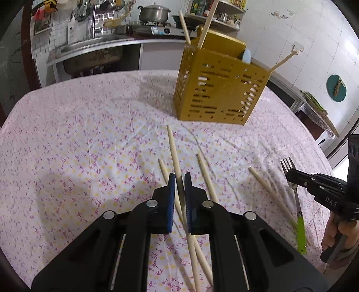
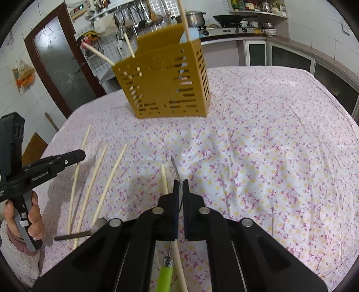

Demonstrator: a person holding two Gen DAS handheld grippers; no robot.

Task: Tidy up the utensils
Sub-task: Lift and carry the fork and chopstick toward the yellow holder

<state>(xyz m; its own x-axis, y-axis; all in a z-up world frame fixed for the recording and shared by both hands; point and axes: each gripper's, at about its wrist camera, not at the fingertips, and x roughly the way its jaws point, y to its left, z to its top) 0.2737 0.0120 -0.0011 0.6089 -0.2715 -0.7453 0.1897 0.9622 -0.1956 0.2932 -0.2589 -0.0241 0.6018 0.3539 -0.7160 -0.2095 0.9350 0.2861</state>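
Note:
A yellow slotted utensil holder [image 1: 219,89] stands on the flowered tablecloth, with several chopsticks and a pale blue item in it; it also shows in the right wrist view [image 2: 166,89]. My left gripper [image 1: 180,179] is shut on a wooden chopstick [image 1: 174,148] that points toward the holder. Other chopsticks [image 1: 205,175] lie beside it. My right gripper [image 2: 179,183] is shut on a fork with a green handle [image 2: 165,276]; its tines [image 1: 288,162] show in the left wrist view. A chopstick [image 2: 164,178] lies next to it.
The tablecloth [image 1: 89,134] covers a large table. Three chopsticks [image 2: 98,177] lie at the left in the right wrist view. A kitchen counter with sink, stove and pot [image 1: 153,13] runs behind the table. A dark door [image 2: 58,65] is at the far left.

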